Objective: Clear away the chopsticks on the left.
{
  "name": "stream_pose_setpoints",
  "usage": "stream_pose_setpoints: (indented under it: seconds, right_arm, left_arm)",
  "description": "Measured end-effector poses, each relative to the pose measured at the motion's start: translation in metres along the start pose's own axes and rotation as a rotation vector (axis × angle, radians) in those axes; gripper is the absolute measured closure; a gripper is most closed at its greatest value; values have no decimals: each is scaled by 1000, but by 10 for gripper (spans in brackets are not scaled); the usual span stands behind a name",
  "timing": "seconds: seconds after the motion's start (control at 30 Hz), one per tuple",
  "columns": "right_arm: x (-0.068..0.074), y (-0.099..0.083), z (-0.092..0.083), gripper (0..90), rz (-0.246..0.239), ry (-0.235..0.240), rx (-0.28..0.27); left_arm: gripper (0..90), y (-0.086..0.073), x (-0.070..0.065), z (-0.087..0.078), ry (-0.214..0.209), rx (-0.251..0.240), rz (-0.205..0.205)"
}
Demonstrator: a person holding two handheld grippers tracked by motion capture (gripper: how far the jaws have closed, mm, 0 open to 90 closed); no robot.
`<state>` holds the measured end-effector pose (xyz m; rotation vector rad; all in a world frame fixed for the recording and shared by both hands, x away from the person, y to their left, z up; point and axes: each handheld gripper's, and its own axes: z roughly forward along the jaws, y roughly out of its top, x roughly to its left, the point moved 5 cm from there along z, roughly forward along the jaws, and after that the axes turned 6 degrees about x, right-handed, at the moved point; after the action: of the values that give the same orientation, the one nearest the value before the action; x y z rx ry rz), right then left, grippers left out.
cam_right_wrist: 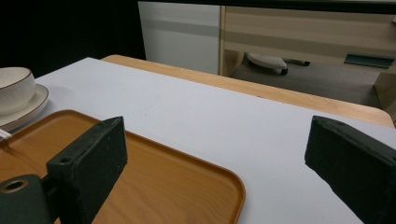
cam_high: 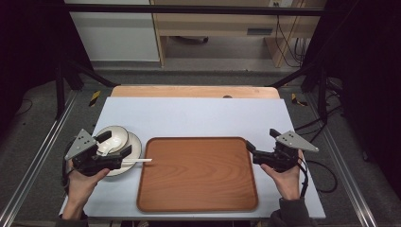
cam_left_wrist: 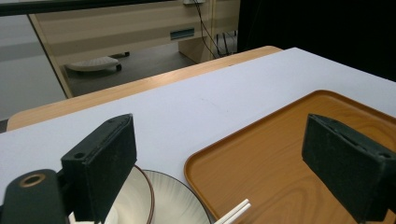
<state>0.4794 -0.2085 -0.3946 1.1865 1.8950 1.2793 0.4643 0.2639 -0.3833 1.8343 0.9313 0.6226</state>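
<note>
I see a brown tray [cam_high: 198, 175] lying flat in the middle of the table [cam_high: 198, 116], on the near side. My left claw [cam_high: 116, 144] hangs over a white plate [cam_high: 135, 146] just left of the tray. A white bowl [cam_high: 116, 135] sits on the far left part of that plate. The jaws of this claw are wide apart and hold nothing. In the left gripper view, one jaw is above the plate [cam_left_wrist: 173, 198] and the other is above the tray's [cam_left_wrist: 280, 158] near left corner. White chopsticks [cam_high: 139, 161] lie with one end on the plate and the other end resting on the tray's left edge, just below and between the jaws. My right claw [cam_high: 259, 146] is at the tray's right edge, near its far right corner. Its jaws are wide apart too, with nothing between them. In the right gripper view, one jaw is over the tray [cam_right_wrist: 163, 172] and the other over bare table [cam_right_wrist: 261, 140]. The bowl [cam_right_wrist: 14, 88] and plate [cam_right_wrist: 28, 109] are well apart from this claw, far to its left.
</note>
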Motion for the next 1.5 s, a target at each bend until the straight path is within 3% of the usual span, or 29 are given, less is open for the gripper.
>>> stream_pose_setpoints:
  seconds: [0.13, 0.4, 0.63, 0.73, 0.97, 1.03, 1.17, 1.37, 1.5]
  right_arm:
    - [0, 0, -1, 63, 1, -4, -3]
    - [5, 1, -1, 65, 4, -8, 7]
    - [7, 0, 1, 65, -8, -16, 24]
    - [6, 0, 0, 66, 0, -15, 27]
    - [5, 0, -3, 67, 4, -20, 21]
    - [4, 0, -3, 67, 9, -19, 21]
    - [4, -2, -3, 68, 13, -19, 26]
    - [5, -3, 0, 70, 7, -16, 33]
    - [7, -5, 4, 71, 8, -10, 44]
  left_arm:
    - [97, -2, 3, -4, -3, 7, 3]
    - [94, -12, 13, -17, -51, 38, 23]
    - [98, -26, 18, -33, -45, 54, 41]
    - [99, -33, 20, -43, -47, 64, 67]
    - [130, -50, 26, -54, -24, 152, 122]
    - [138, -53, 27, -57, -46, 160, 121]
    - [143, -63, 27, -59, -52, 210, 141]
    - [160, -77, 33, -49, -42, 286, 161]
    - [192, -88, 43, -37, -19, 323, 149]
